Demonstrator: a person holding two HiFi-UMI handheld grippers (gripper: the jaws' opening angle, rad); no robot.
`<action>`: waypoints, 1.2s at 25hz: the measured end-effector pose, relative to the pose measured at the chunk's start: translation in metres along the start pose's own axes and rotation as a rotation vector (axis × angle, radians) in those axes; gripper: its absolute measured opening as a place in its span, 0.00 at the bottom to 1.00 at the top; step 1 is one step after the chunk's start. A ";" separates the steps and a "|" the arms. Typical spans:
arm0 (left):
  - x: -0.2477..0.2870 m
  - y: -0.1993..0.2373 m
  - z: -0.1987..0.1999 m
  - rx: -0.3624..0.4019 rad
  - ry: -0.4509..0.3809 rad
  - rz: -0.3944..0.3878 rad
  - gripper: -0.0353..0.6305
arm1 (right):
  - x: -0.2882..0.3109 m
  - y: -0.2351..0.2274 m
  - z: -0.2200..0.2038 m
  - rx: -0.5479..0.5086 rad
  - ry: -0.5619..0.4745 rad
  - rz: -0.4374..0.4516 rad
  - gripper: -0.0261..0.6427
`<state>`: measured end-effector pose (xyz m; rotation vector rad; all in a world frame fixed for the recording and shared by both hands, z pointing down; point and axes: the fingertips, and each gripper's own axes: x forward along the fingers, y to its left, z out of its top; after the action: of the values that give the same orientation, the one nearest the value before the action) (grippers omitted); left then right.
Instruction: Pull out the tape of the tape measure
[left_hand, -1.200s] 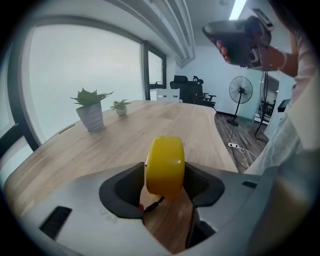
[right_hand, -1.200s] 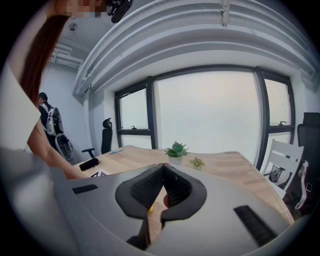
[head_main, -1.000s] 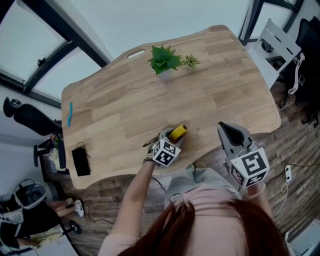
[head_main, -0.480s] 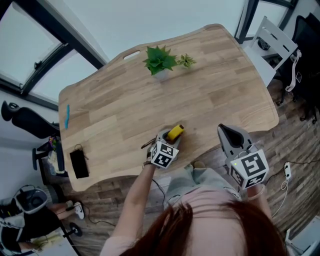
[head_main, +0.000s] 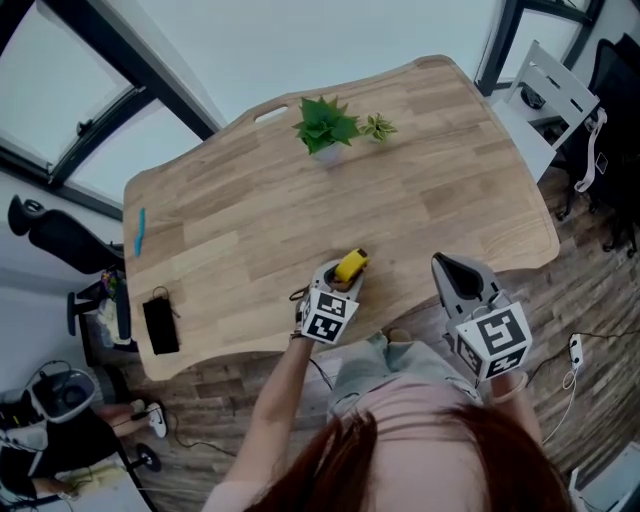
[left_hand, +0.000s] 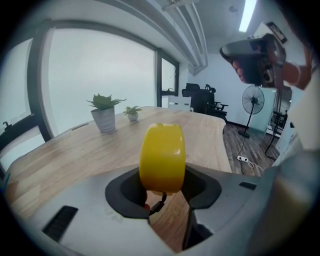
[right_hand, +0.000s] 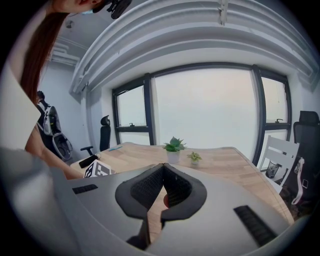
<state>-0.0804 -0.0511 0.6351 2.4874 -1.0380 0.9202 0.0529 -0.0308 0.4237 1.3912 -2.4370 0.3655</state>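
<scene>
The yellow tape measure (left_hand: 162, 156) sits upright between the pads of my left gripper (left_hand: 162, 176), a little above the wooden table (left_hand: 75, 150). The jaws have just been closing on it and now grip its two flat sides. A short black strap (left_hand: 159, 201) hangs under it. No tape is drawn out. From the head view the tape measure (head_main: 350, 266) shows at the left gripper's (head_main: 343, 277) tip, near the table's front edge. My right gripper (head_main: 456, 272) hovers off the front edge to the right, shut and empty; its pads (right_hand: 172, 187) meet at the tip.
A potted green plant (head_main: 322, 125) and a smaller one (head_main: 378, 127) stand at the table's far side. A blue pen (head_main: 140, 230) and a black flat object (head_main: 160, 323) lie at the left end. A white chair (head_main: 555, 95) stands beyond the right end.
The left gripper has closed on the tape measure and lifted it slightly off the table. The right gripper has stayed where it was.
</scene>
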 end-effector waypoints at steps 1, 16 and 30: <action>-0.004 0.001 0.004 -0.006 -0.004 0.005 0.30 | 0.000 0.001 0.000 0.000 -0.002 0.006 0.04; -0.061 0.009 0.071 0.008 -0.141 0.074 0.30 | 0.019 0.021 0.020 0.048 -0.058 0.133 0.04; -0.111 0.000 0.116 0.058 -0.208 0.034 0.30 | 0.048 0.043 0.037 0.203 -0.054 0.294 0.04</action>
<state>-0.0884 -0.0486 0.4752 2.6662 -1.1356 0.7218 -0.0127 -0.0608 0.4059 1.1269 -2.7183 0.6683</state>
